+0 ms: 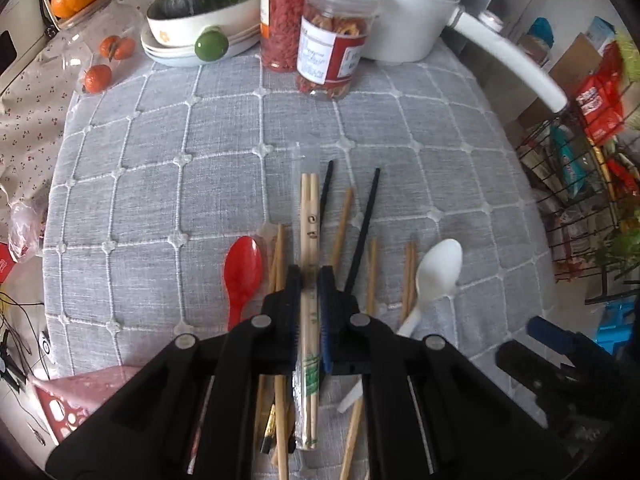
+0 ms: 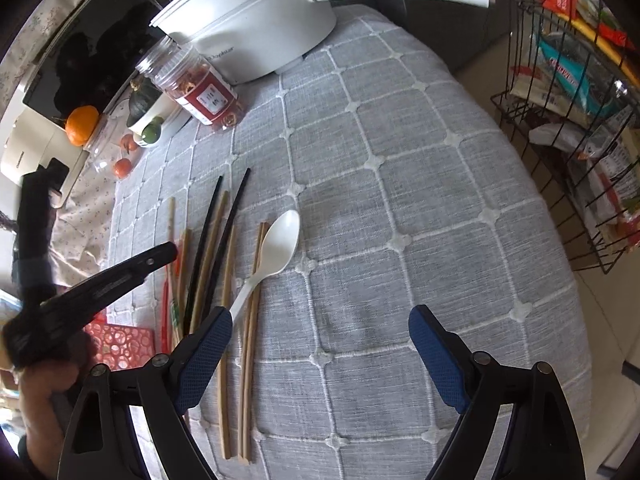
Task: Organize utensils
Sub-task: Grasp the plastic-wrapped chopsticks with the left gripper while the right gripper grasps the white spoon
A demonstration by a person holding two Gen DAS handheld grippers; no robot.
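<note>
My left gripper [image 1: 310, 276] is shut on a pair of bamboo chopsticks in a clear wrapper [image 1: 309, 216], which points away along the fingers. Around it on the grey quilted cloth lie loose wooden chopsticks [image 1: 342, 226], two black chopsticks [image 1: 363, 232], a red spoon [image 1: 241, 274] on the left and a white spoon [image 1: 434, 276] on the right. My right gripper [image 2: 320, 326] is open and empty above bare cloth. The white spoon [image 2: 276, 248], wooden chopsticks [image 2: 250, 360] and black chopsticks [image 2: 224, 248] lie to its left.
A red perforated basket [image 1: 68, 404] sits at the near left edge; it also shows in the right wrist view [image 2: 120, 342]. Two jars [image 1: 334, 36], a white pot [image 1: 408, 12] and bowls with a squash [image 1: 200, 12] stand at the back. A wire rack [image 2: 568, 120] stands off to the right.
</note>
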